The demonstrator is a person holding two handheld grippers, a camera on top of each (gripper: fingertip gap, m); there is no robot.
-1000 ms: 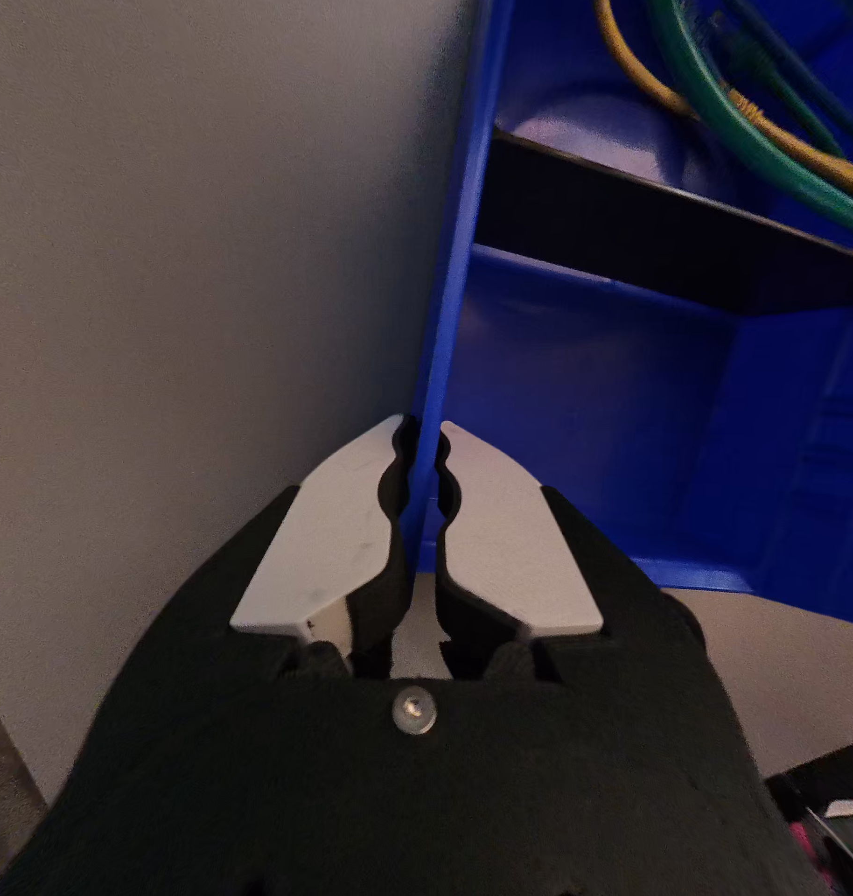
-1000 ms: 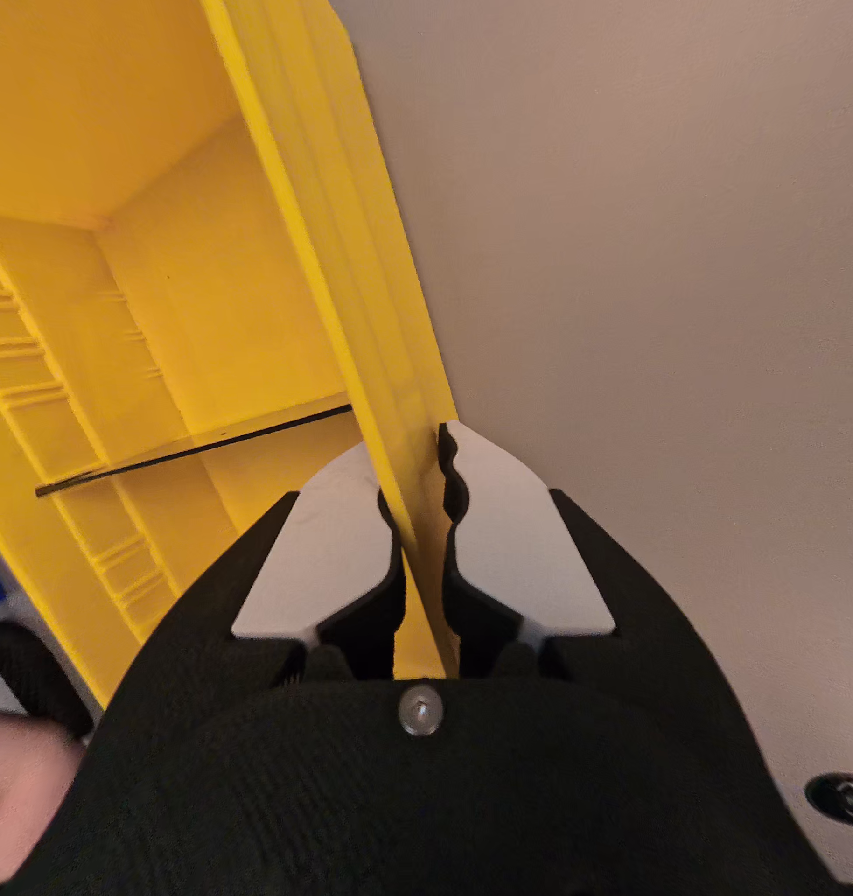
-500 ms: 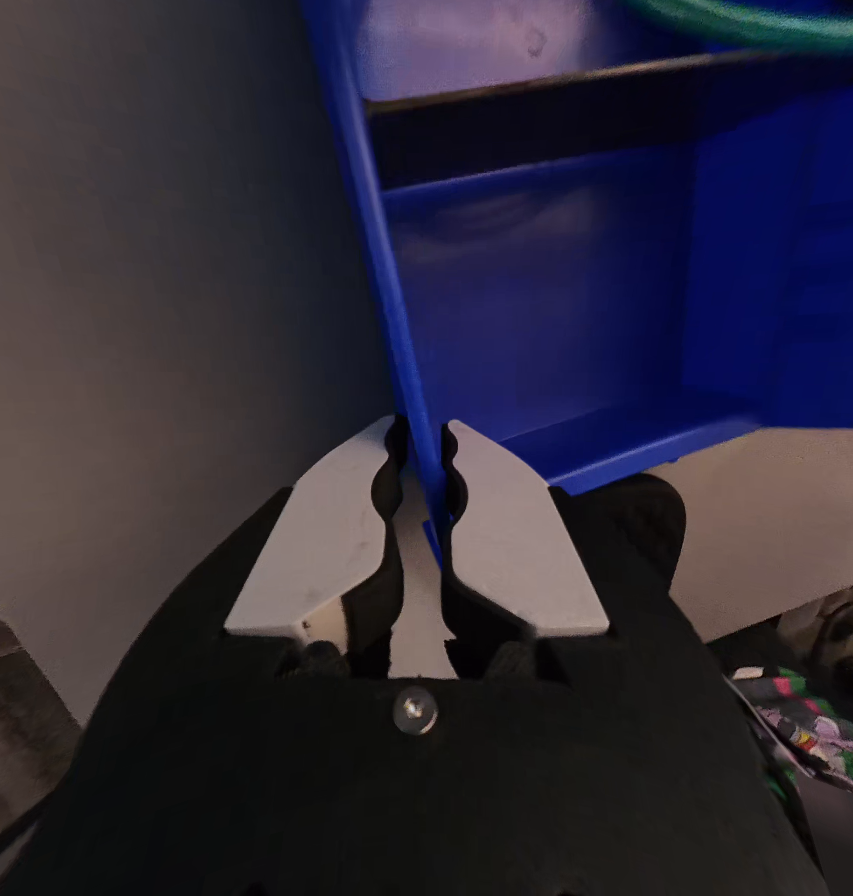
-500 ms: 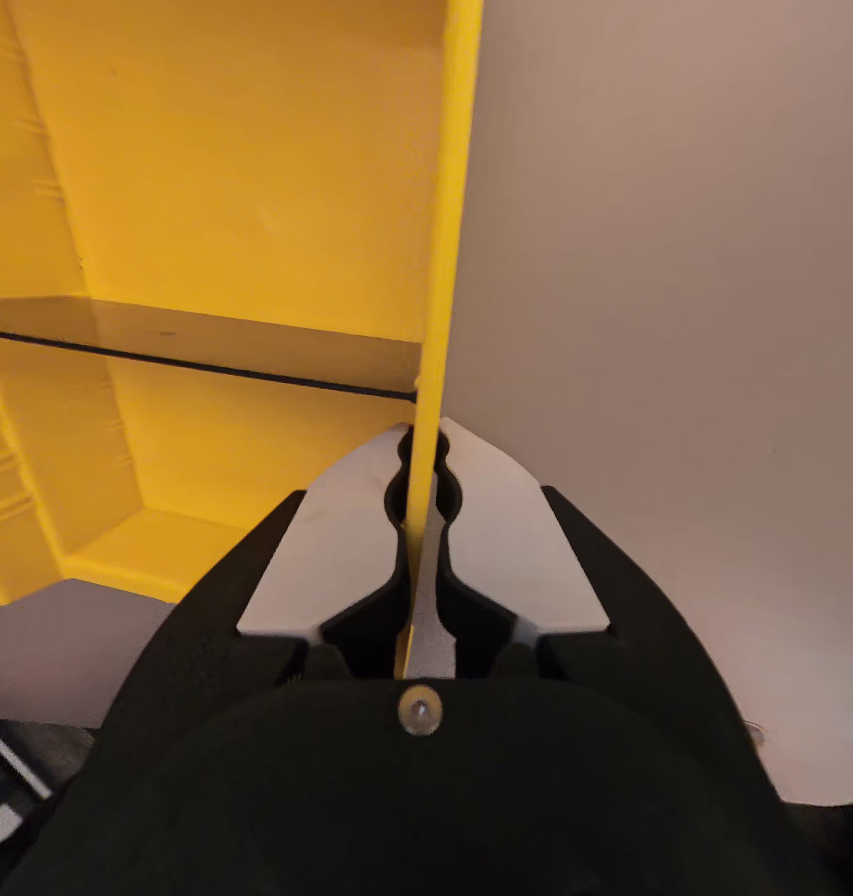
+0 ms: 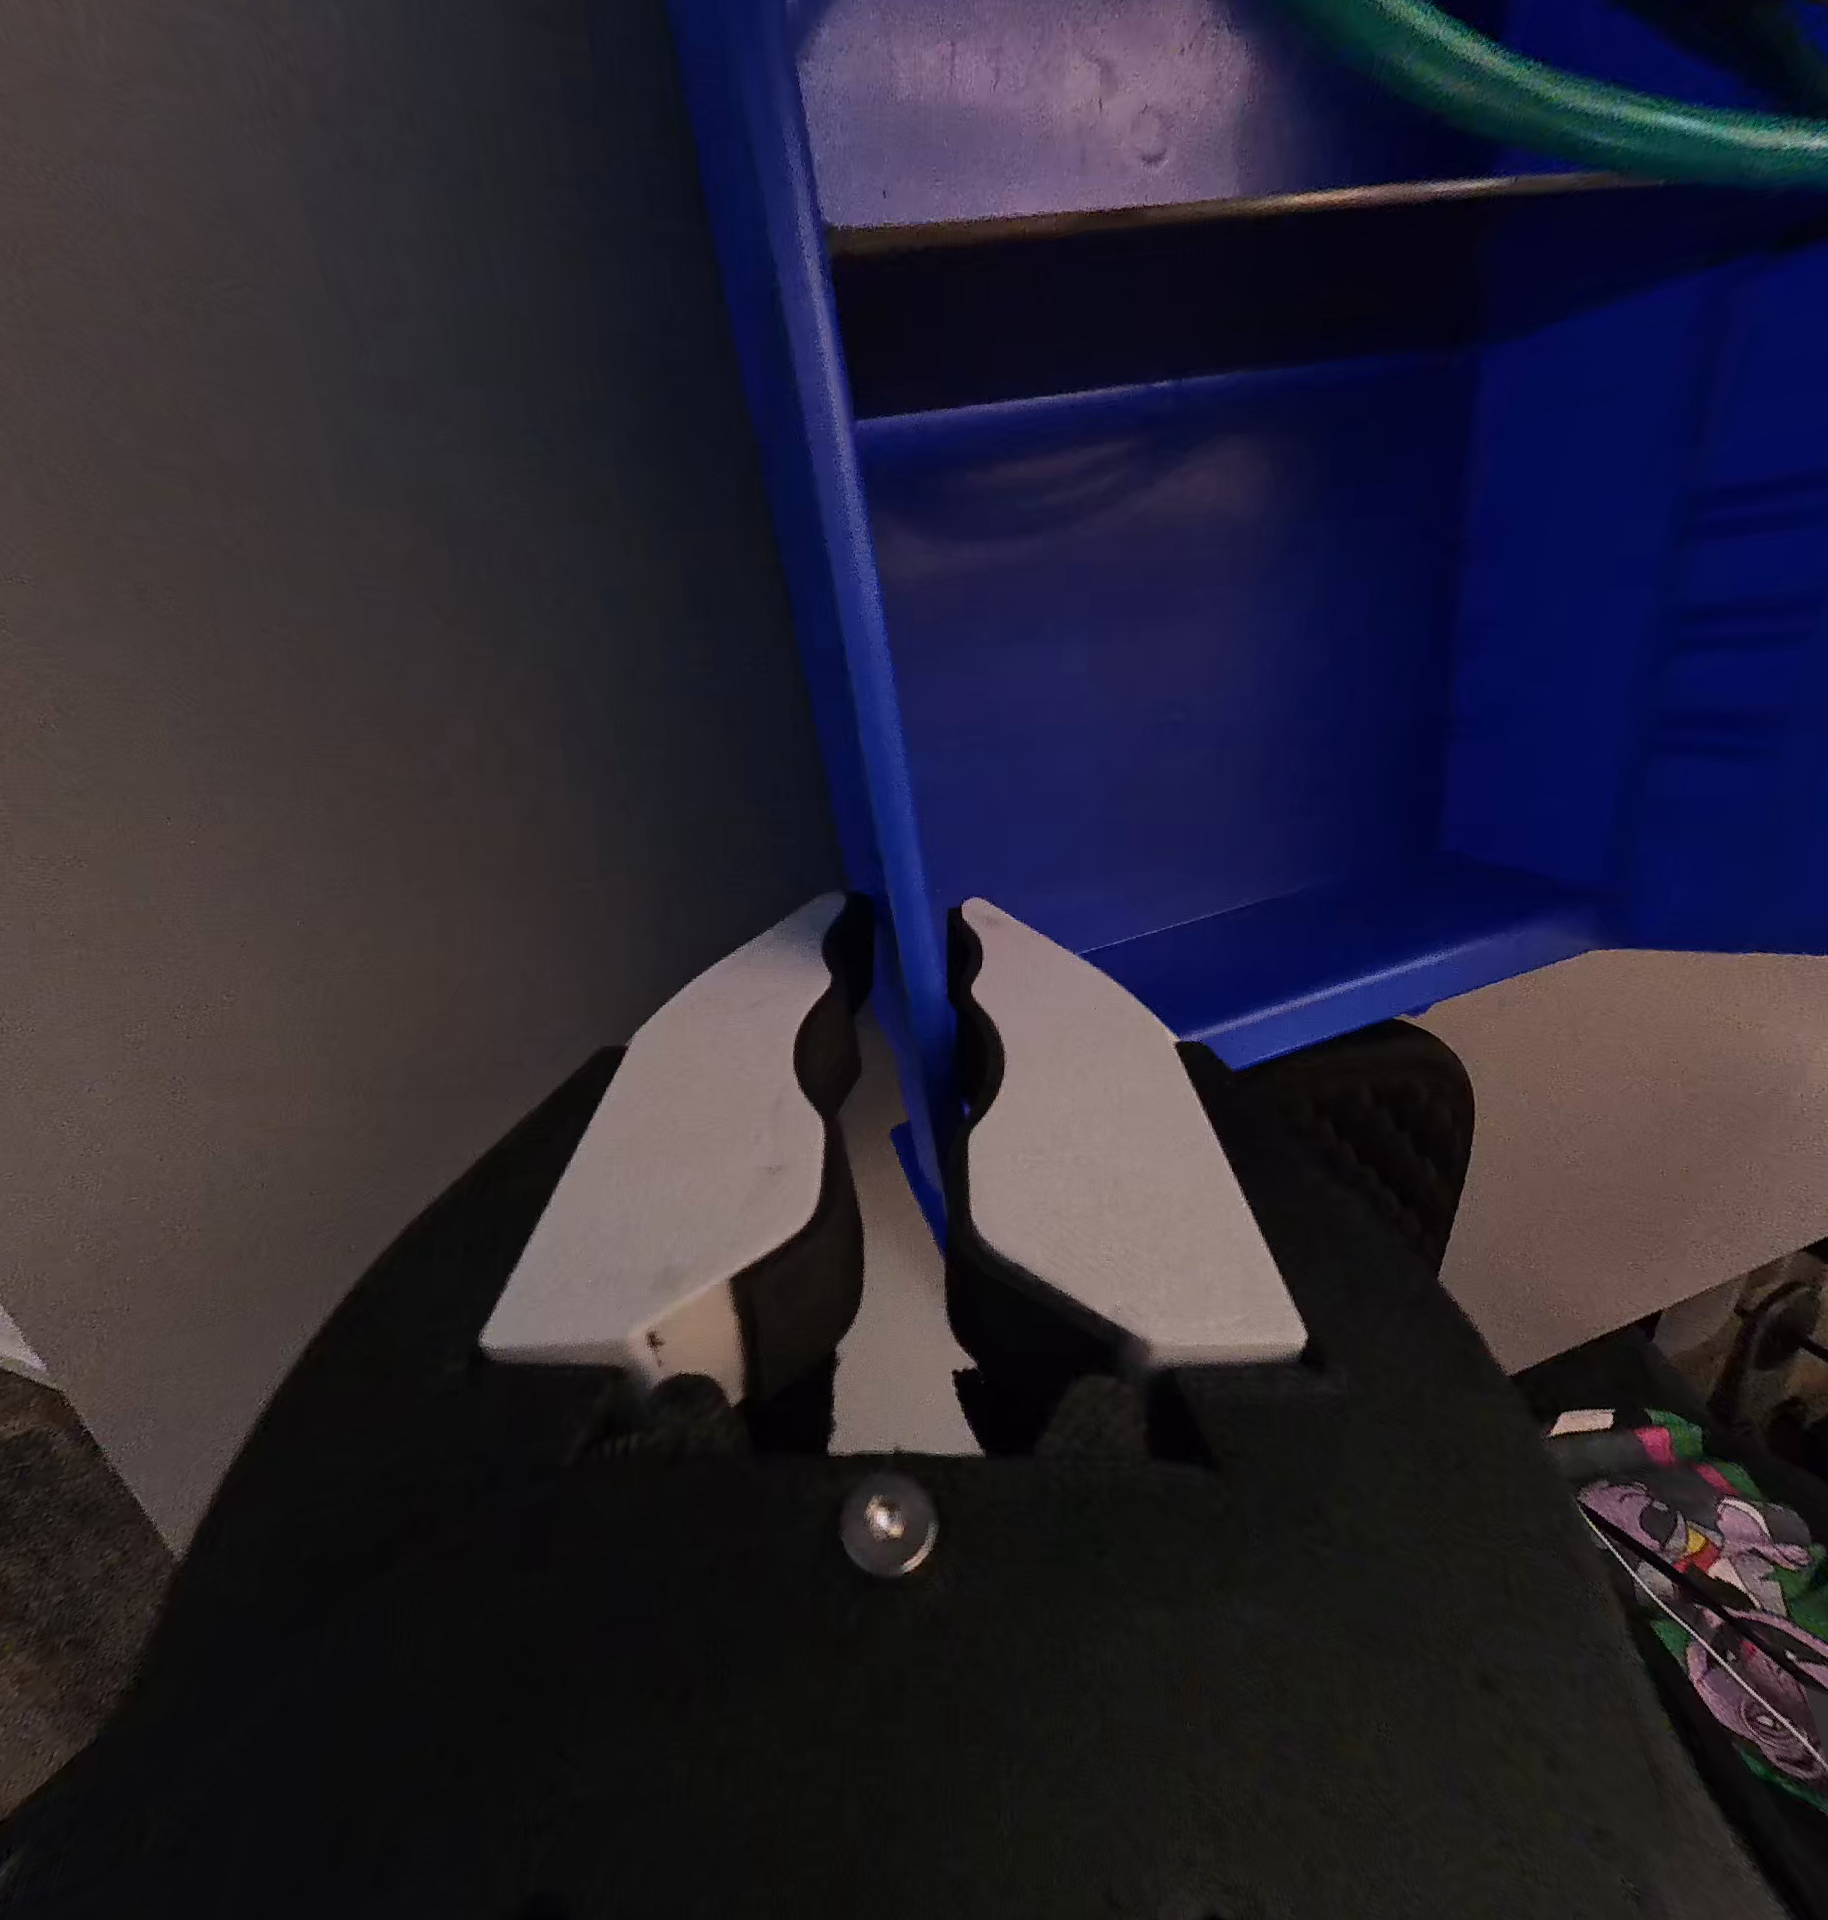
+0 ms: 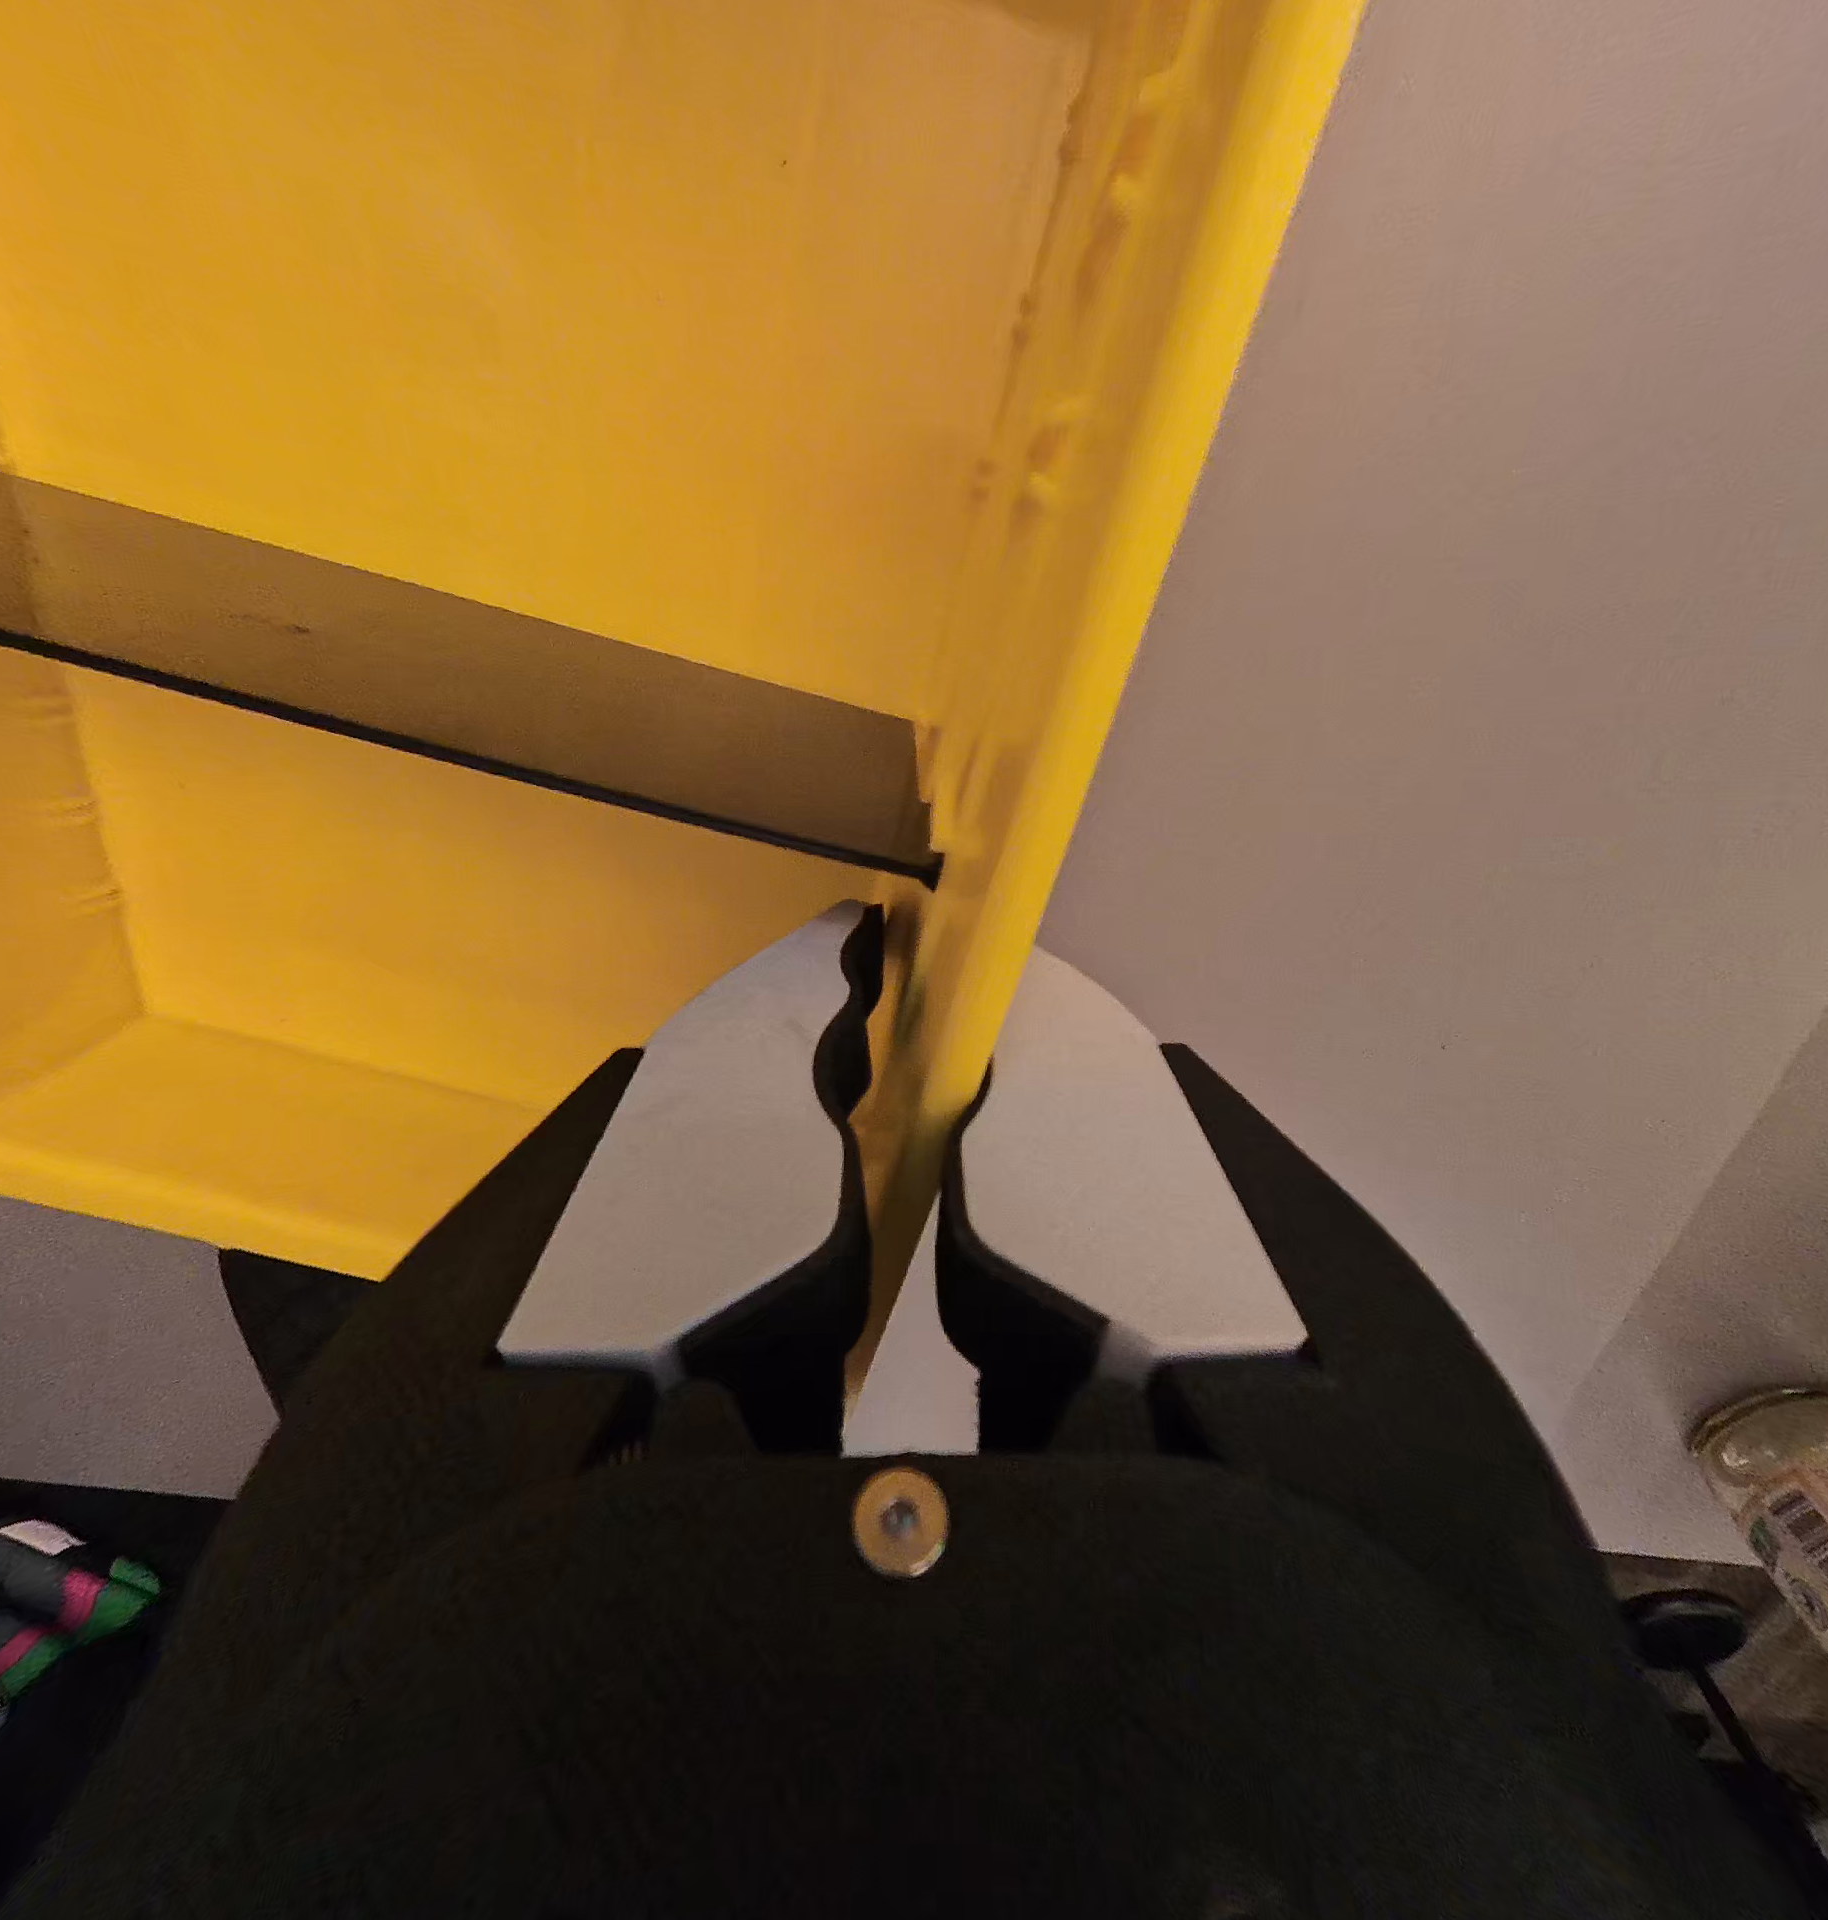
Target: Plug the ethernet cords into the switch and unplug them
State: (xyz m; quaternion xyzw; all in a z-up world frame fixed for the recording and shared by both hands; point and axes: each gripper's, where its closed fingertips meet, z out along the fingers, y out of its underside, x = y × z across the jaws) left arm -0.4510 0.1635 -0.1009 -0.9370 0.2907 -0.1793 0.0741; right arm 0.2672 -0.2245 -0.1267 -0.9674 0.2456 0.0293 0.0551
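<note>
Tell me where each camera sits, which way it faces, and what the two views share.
Left wrist view: on the left gripper, looking forward along its fingers, which pinch the blue bin wall; green cable above.
Right wrist view: on the right gripper, fingers pinching the yellow bin wall.
Shared: the white table and the colourful cloth.

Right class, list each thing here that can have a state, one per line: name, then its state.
Left gripper: shut on the blue bin's side wall.
Right gripper: shut on the yellow bin's side wall.
Blue bin: near compartment empty; far one holds a cable.
Green cable: loose in the blue bin, ends out of view.
Yellow bin: both visible compartments empty.
Jar: upright, lid on.
</note>
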